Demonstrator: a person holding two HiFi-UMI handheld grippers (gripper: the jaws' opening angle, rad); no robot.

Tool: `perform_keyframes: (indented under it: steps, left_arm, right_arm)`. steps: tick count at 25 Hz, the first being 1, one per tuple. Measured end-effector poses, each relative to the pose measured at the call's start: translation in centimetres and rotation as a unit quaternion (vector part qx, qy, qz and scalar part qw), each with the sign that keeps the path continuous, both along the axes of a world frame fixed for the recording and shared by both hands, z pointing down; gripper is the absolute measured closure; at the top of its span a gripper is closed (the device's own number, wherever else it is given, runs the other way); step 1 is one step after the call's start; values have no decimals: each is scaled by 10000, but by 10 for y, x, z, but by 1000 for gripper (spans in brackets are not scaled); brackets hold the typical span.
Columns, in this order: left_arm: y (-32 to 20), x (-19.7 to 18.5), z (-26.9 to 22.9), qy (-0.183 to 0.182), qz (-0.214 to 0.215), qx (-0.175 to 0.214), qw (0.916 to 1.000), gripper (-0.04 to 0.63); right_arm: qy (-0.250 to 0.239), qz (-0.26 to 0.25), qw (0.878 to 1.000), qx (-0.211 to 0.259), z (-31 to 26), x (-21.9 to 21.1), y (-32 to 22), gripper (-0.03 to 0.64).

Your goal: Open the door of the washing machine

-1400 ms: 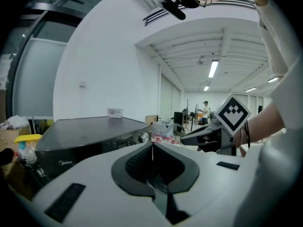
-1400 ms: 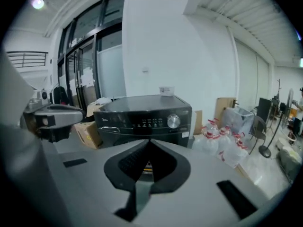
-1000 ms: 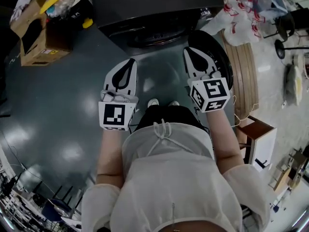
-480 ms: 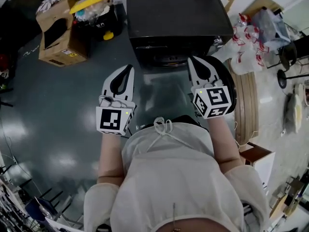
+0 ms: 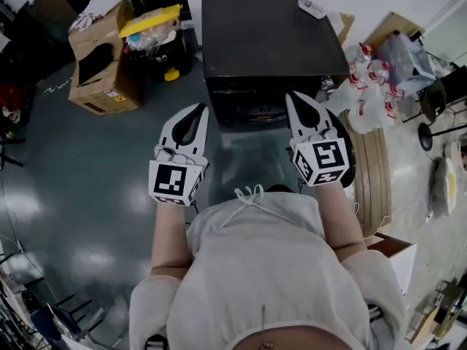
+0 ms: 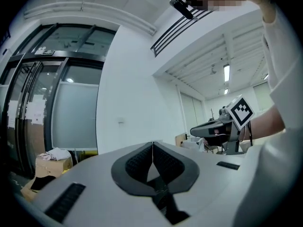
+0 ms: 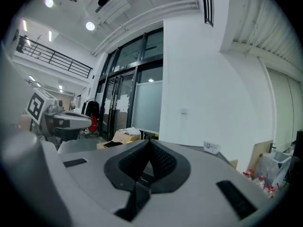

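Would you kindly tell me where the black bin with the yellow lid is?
In the head view, the black bin stands on the floor at upper left, between the cardboard box and the washing machine.

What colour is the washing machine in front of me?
The washing machine is black; it shows best in the head view.
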State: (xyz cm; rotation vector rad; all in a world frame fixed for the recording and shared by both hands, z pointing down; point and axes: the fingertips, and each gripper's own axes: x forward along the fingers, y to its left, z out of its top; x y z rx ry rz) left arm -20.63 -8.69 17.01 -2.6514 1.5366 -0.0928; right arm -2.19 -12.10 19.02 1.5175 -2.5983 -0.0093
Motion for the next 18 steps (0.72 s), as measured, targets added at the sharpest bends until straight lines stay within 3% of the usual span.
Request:
perform_keyframes:
  steps: [18]
  left_arm:
    - [-6,-17,6,-56,-251,-213,9994,574]
  right_arm:
    - [76,92,9998,-128,6,-7,-2,614]
